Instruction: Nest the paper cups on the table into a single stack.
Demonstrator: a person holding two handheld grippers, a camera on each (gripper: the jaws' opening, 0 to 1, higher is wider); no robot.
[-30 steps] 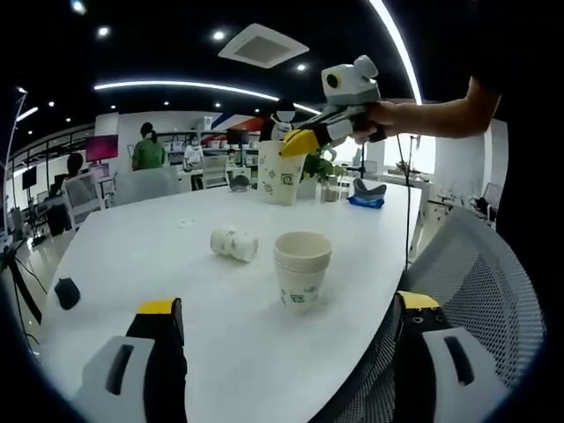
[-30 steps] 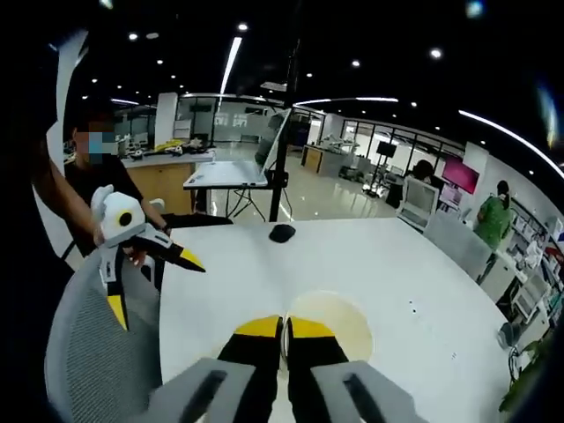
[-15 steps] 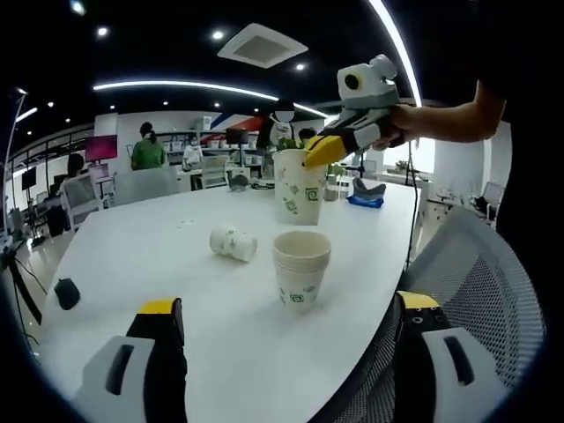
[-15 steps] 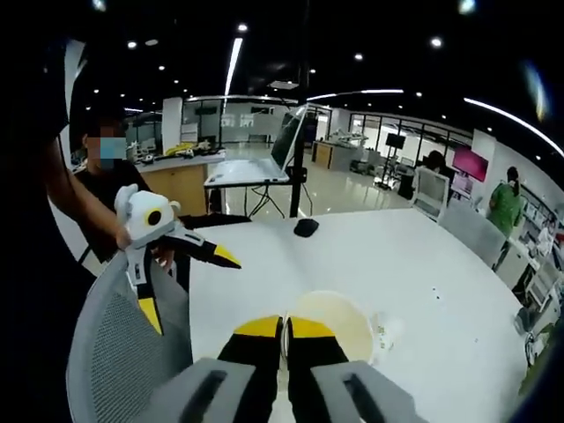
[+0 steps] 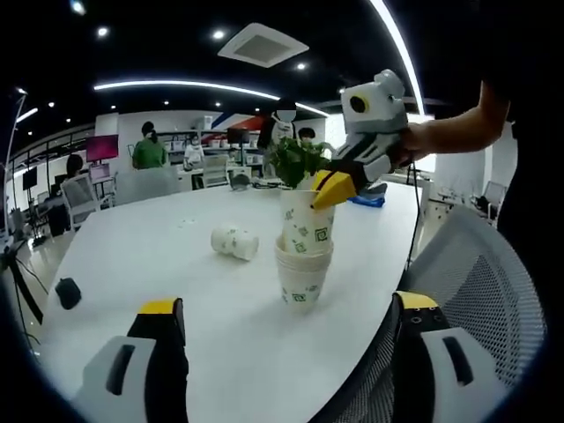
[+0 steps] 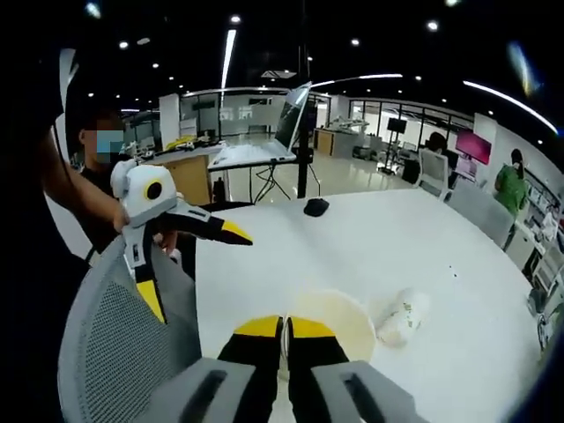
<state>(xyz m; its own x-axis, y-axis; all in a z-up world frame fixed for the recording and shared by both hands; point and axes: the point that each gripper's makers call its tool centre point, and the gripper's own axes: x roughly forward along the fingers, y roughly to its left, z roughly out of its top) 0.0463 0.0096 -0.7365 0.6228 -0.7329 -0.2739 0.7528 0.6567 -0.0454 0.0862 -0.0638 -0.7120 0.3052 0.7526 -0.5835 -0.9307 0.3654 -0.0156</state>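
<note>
White and wide, the table stands in an open office with ceiling lights, and two pairs of tongs work over it.

Seen in the right gripper view, the right tongs are clamped shut on the rim of one paper cup, whose pale hollow inside opens just past the yellow tips. In the left gripper view these same tongs come in from 2 o'clock, held by a hand, and the held cup sits partly down inside the top of an upright stack of cups near the table's middle. How many cups make up that stack cannot be told.

One more cup, a lying cup, rests on its side on the table at 10 o'clock from the stack, near it but apart; in the right gripper view it lies at 3 o'clock of the held cup.

The left tongs stand wide open, with nothing between the two jaws, back from the stack at the table's edge. In the right gripper view they hang spread apart at 9 o'clock, above a mesh chair.

A small dark object lies on the table at 9 o'clock, well apart from the cups.
</note>
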